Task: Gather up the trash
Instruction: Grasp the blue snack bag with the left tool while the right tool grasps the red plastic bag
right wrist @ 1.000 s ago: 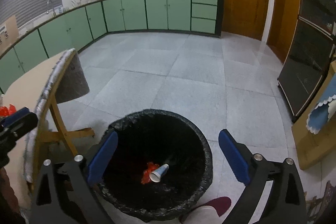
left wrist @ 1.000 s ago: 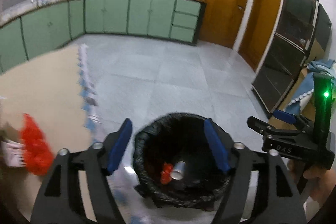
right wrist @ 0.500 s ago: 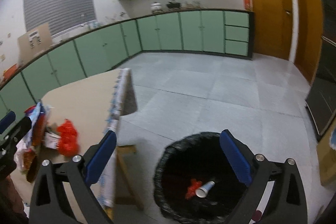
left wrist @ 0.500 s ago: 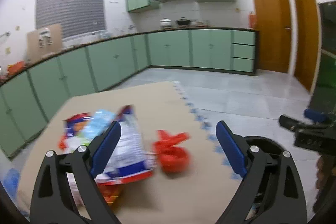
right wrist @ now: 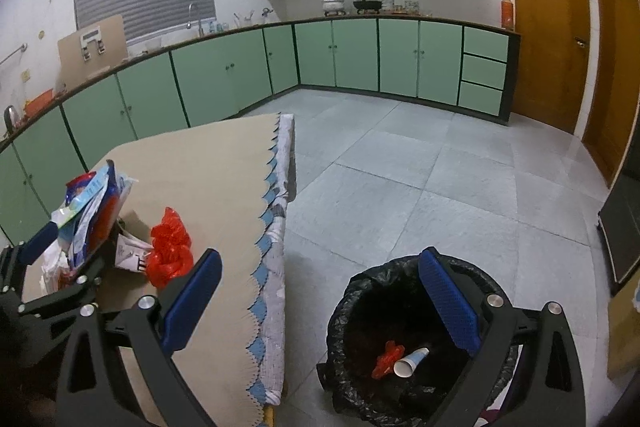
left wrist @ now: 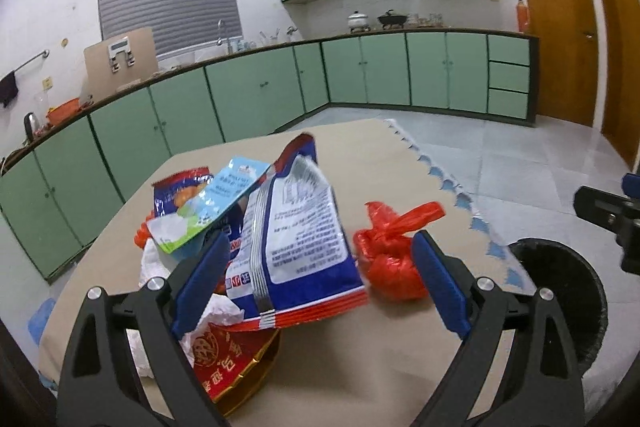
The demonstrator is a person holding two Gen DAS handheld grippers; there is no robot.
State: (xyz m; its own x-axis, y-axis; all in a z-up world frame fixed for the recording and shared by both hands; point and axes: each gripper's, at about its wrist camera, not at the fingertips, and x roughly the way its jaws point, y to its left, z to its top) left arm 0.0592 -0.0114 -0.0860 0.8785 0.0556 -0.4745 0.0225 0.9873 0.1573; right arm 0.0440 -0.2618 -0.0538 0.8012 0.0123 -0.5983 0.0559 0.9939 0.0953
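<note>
on the left of the tan table (left wrist: 392,163), a heap of trash — a red and gold wrapper (left wrist: 236,359), crumpled white paper (left wrist: 154,267), a light blue pouch (left wrist: 212,203) and a big blue and white snack bag (left wrist: 296,227). the left gripper (left wrist: 320,283) hangs over the heap, jaws spread wide after just opening, the snack bag between them but not pinched. right of the bag lies a knotted red plastic bag (left wrist: 388,259). further right, the right gripper (right wrist: 320,303) gapes empty above the table edge and the black-lined bin (right wrist: 360,295), which holds a paper cup (right wrist: 410,363) and red scrap (right wrist: 386,359).
</note>
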